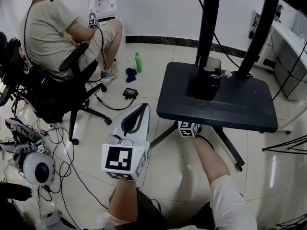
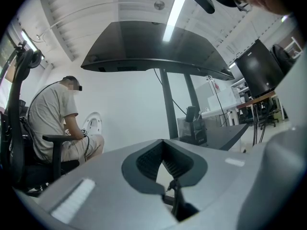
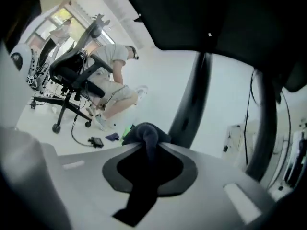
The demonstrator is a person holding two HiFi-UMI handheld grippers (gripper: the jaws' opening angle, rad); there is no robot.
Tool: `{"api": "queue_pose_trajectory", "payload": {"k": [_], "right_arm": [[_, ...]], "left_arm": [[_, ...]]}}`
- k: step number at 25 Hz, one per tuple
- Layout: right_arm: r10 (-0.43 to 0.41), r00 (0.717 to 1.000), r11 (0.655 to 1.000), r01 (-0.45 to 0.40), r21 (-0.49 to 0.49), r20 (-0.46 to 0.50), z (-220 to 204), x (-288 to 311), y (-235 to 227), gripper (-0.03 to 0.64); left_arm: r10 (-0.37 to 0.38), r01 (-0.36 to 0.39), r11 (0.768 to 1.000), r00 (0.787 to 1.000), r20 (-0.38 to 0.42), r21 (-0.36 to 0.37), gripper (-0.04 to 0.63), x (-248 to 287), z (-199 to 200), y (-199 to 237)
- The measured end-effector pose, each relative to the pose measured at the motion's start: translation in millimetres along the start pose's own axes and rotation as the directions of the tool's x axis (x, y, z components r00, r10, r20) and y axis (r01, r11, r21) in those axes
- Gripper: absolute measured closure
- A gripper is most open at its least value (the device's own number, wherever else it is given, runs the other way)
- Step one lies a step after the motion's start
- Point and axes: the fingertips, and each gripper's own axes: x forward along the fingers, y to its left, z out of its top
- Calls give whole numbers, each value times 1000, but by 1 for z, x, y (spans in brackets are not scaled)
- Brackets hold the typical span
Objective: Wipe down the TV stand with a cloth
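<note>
— Cloth (image 3: 143, 132): where do we enter it?
— Item one, in the right gripper (image 3: 148, 150). The jaws are pinched on it, and a dark fold bulges past the tips.
— Outward from there?
— Item two, TV stand (image 1: 225, 104). Its base plate lies just above and ahead of those tips. We sit tucked under its front edge, near the front-left corner, and its long axis runs left to right across us.
— Left gripper (image 1: 142, 110)?
— Jaws together with nothing between them, off that corner, over the floor. We judge the right the nearer.
</note>
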Motion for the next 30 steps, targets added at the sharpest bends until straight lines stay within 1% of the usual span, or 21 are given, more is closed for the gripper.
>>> {"api": "queue_pose_trajectory", "payload": {"k": [2,5,10,13,17,19,20,21,22,23,25,27,28,30], "right_arm": [[36,999,999,-35,33,-22,-13,-8,26,566],[88,995,993,-84,77,-51,-32,-18,62,566],[179,979,975,-164,149,-99,-69,-32,125,566],[242,960,957,-213,197,-138,-101,-39,171,566],[332,923,924,-277,265,-193,-152,-48,236,566],[367,908,908,-302,291,-201,-166,-52,261,566],[376,906,902,-311,299,-193,-164,-55,266,566],[377,910,900,-316,300,-172,-151,-58,264,566],[366,921,902,-316,294,-133,-126,-62,252,566],[343,936,908,-310,283,-76,-85,-68,230,566],[279,959,917,-282,281,52,27,-90,166,566],[218,967,922,-248,297,131,141,-127,96,566],[200,970,923,-235,304,139,187,-148,64,566],[188,974,934,-217,283,127,252,-185,10,566]], "left_arm": [[2,-2,1000,1000,-12,0,499,1,-5,2],[-14,14,1000,1000,-24,22,499,4,-10,0],[-9,11,1000,999,-45,27,499,5,-21,1],[-4,6,999,999,-40,34,499,6,-23,6],[11,-10,1000,999,-45,25,499,8,-25,11],[12,-10,1000,999,-53,22,499,8,-28,8],[12,-11,1000,998,-57,21,499,9,-29,6],[14,-13,1000,998,-60,18,499,10,-29,5],[15,-14,1000,998,-63,15,499,10,-30,5],[15,-15,1000,998,-66,10,499,8,-31,7],[28,-28,1000,997,-67,2,499,1,-29,14],[59,-59,998,997,-47,4,499,-5,-17,20],[74,-74,997,997,-30,9,499,-4,-8,21],[82,-82,996,997,-1,26,499,1,4,14]]}}
